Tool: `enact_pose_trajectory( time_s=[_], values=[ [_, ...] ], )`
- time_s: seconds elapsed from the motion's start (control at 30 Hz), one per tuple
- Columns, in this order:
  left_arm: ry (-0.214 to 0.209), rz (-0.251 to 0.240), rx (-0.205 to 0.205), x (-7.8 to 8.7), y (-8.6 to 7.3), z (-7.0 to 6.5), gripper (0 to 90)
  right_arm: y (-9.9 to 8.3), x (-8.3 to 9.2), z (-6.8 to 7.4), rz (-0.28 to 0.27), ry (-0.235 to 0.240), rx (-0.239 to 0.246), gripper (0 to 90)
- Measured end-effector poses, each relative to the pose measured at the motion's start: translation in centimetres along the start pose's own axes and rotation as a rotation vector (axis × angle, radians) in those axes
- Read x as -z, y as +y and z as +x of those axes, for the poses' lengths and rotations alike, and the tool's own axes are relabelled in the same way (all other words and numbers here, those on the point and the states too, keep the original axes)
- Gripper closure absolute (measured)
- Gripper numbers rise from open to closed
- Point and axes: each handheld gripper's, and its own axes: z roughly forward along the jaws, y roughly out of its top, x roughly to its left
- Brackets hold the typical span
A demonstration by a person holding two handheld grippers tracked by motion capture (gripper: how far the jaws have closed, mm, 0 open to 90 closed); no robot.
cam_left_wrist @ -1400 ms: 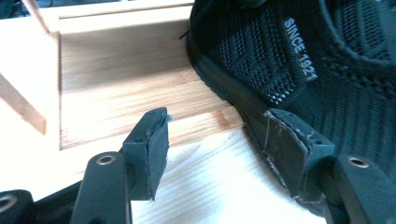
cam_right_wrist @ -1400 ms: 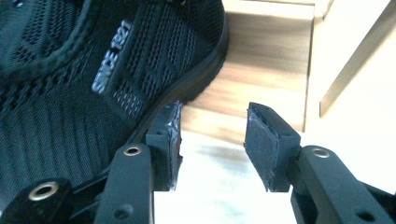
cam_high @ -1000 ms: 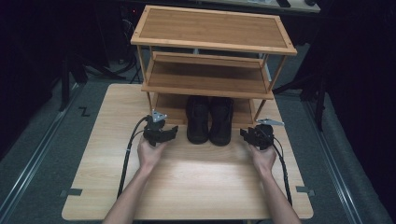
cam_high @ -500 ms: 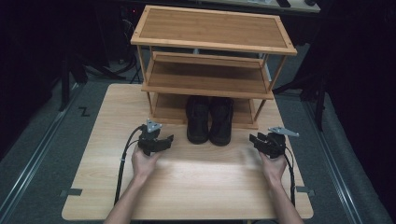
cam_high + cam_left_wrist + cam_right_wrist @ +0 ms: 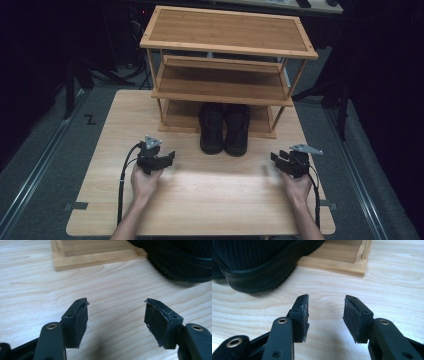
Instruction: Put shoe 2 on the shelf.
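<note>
Your left gripper [image 5: 170, 157] and right gripper [image 5: 274, 159] hover empty over the desk [image 5: 215, 190], jaws apart, both having just been opening further. The black shoes [image 5: 225, 129] stand between them, heels tucked into the wooden rack's [image 5: 225, 30] bottom shelf.

A light wooden table [image 5: 200, 200] stands on a grey floor [image 5: 50, 150] — its grain runs pale and even from side to side. At the far side of the table rises a three-tier bamboo shoe rack [image 5: 227, 32], its top shelf framed by a darker rim, its middle shelf [image 5: 220, 82] bare. A dark metal rail [image 5: 30, 165] lies along the floor beside the table — another [image 5: 360, 180] runs along the opposite side. Beyond the rack, the room is dark.
</note>
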Motion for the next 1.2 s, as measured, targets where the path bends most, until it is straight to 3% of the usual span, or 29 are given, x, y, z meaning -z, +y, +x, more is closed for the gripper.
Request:
enact_pose_trajectory(
  time_s=[0.27,0.57,1.2],
  values=[
    [0.065,0.018,-0.034,0.3,-1.1,-0.1,35.2,-1.1,-0.2,0.3,0.031,-0.045,0.044,53.6],
    [0.094,0.062,-0.054,-0.4,-2.3,-0.1,34.8,-2.0,-0.8,0.2,0.083,-0.075,0.070,51.6],
    [0.075,0.057,-0.044,-0.5,-2.5,0.0,32.2,-2.6,-0.6,0.1,0.086,-0.083,0.075,45.6]
  ],
)
